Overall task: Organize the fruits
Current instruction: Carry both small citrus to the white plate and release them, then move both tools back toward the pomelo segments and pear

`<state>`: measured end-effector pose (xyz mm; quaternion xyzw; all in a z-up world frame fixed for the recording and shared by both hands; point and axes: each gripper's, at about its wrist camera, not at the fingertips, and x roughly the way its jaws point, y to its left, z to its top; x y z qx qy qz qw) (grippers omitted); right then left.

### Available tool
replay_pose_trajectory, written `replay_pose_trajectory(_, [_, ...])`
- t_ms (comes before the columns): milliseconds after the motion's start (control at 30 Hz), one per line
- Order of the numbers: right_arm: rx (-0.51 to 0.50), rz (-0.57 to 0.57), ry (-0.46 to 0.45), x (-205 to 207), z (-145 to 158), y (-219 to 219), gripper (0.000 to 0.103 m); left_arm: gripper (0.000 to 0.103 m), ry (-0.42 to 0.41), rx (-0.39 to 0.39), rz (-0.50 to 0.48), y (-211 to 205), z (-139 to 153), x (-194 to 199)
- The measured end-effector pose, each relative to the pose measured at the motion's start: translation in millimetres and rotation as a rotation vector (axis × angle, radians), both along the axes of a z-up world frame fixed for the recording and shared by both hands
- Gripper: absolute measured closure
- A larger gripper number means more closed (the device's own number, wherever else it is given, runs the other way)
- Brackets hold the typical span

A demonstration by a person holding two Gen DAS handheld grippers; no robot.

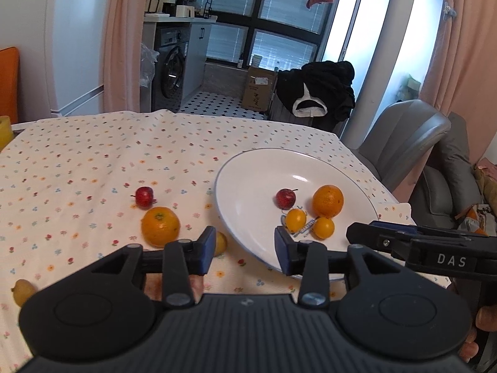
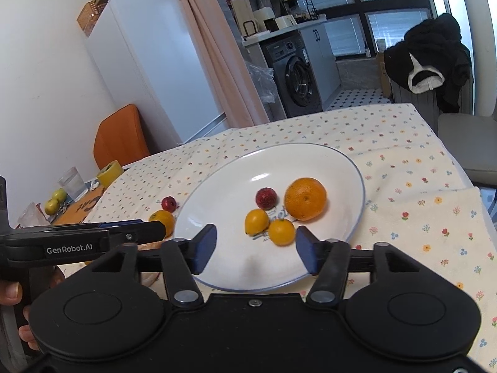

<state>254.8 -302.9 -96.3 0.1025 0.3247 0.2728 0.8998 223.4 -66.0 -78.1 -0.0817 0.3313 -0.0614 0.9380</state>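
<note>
A white plate [image 1: 248, 174] [image 2: 223, 192] on the flowered tablecloth holds an orange [image 1: 327, 201] [image 2: 305, 198], a small red fruit [image 1: 285, 198] [image 2: 266, 198] and two small yellow fruits [image 1: 295, 220] [image 2: 256, 221]. On the cloth left of the plate lie another orange [image 1: 160, 226] [image 2: 162, 221], a second red fruit [image 1: 144, 196] [image 2: 169, 204] and a yellow fruit [image 1: 221, 243] partly behind my left finger. One more yellow fruit [image 1: 22, 292] lies near left. My left gripper [image 1: 245, 250] stands open at the plate's near left rim, holding nothing. My right gripper [image 2: 255, 248] is open over the plate's near side, just short of the yellow fruits.
Grey chairs [image 1: 407, 143] stand at the table's right edge, an orange chair [image 2: 119, 136] at the far left. A glass [image 2: 72, 183], tape roll [image 2: 110, 172] and green fruits [image 2: 56, 200] sit on the table's left end. A hand [image 2: 12, 292] holds the left gripper.
</note>
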Motion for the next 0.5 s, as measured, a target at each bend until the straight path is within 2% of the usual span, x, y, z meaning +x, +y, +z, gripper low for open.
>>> replay_pose_trajectory(67, [-0.007, 0.000, -0.010, -2.1, 2.4, 3.7, 0.035, 0.051, -0.006, 0.005, 0.014, 5.4, 2.1, -4.4])
replay_pose_trajectory(167, [-0.020, 0.007, -0.033, -6.2, 6.4, 10.9, 0.029, 0.044, -0.019, 0.013, 0.043, 13.9, 5.5, -12.3])
replay_pose_trajectory(500, [-0.022, 0.057, -0.042, -14.5, 13.8, 35.7, 0.022, 0.032, -0.024, 0.016, 0.127, 45.9, 10.0, -35.2])
